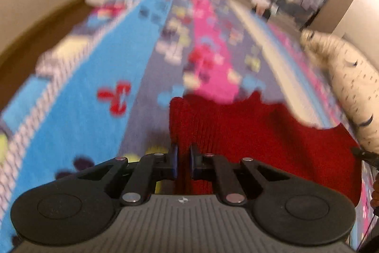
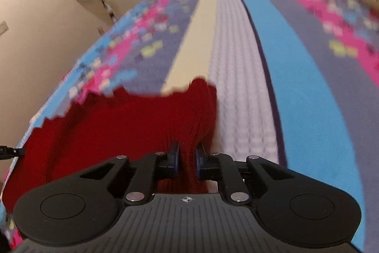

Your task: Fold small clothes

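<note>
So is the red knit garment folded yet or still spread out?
Spread, not folded: the red knit garment stretches as one sheet between the left gripper and right gripper, each pinching an edge, above the patterned blanket.

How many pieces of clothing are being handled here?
1: a red knit garment, stretched over the patterned bedspread between the left gripper and right gripper, each pinching an edge. Others may lie out of view.

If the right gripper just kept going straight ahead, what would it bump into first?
The right gripper already pinches the red knit garment. Beyond that, probably the patterned bedspread, though blur makes depth uncertain.
</note>
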`<state>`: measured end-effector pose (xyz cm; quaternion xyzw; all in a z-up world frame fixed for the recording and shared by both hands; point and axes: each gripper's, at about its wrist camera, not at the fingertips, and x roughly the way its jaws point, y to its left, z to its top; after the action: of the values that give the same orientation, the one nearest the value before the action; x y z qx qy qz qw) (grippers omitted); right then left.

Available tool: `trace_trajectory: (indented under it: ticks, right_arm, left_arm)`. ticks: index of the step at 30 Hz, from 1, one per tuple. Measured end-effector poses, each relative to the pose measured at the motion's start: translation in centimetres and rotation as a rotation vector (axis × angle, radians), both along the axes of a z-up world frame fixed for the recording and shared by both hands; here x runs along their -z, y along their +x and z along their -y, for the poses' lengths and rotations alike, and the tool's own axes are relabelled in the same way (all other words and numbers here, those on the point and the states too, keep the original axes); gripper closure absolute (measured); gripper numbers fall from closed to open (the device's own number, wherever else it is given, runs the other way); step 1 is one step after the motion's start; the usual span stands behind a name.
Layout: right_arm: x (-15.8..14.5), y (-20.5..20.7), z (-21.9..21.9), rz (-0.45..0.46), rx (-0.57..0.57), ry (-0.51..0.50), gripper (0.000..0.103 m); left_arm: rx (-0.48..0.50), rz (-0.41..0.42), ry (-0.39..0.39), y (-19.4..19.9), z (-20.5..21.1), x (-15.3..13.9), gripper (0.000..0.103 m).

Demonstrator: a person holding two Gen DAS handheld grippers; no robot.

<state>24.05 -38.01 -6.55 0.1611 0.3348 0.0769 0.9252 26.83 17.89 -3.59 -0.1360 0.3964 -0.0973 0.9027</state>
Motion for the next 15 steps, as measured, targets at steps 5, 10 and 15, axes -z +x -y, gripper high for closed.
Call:
trace_trajectory:
  ticks: [5,10,15]
  right_arm:
    - [-4.2,-2.2,0.4,0.339,0.086,0.022,0.092]
    - [-1.6,0.4,0.1,0.228,0.162,-0.077,0.092]
    - [4.2,3.8,-1.1,-0.102,0.12,-0.212,0.091]
  left_arm:
    - [-0.101,0.244,0.02,-1.0,-0.1,-2.9,0.093]
    - [-0.079,0.148,0.108,1.3,1.2,-0.3,0.093]
    - [-0.026,0.002,0.205,2.9,2.6,2.8,0.089]
